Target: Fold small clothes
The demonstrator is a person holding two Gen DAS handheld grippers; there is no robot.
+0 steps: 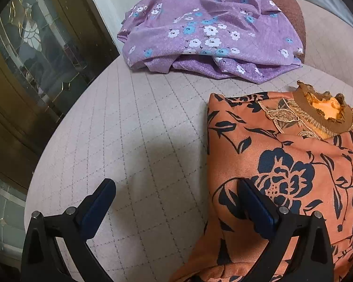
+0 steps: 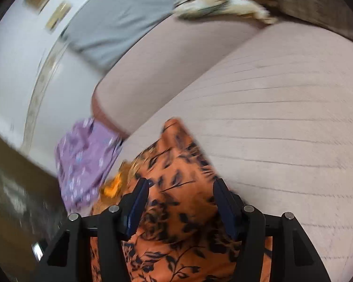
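Note:
An orange top with dark blue flowers (image 1: 289, 169) lies folded on the beige quilted cushion (image 1: 138, 129), its brown ribbed collar (image 1: 322, 117) at the far end. My left gripper (image 1: 176, 192) is open and empty; its right finger hangs over the top's left edge, its left finger over bare cushion. In the blurred right wrist view the same top (image 2: 181, 176) lies under my right gripper (image 2: 181, 188), which is open with nothing between its fingers.
A purple garment with white and blue flowers (image 1: 209, 35) lies crumpled at the back of the cushion, also in the right wrist view (image 2: 87, 159). A dark glass-front cabinet (image 1: 35, 70) stands left. The seat back (image 2: 176, 65) rises behind.

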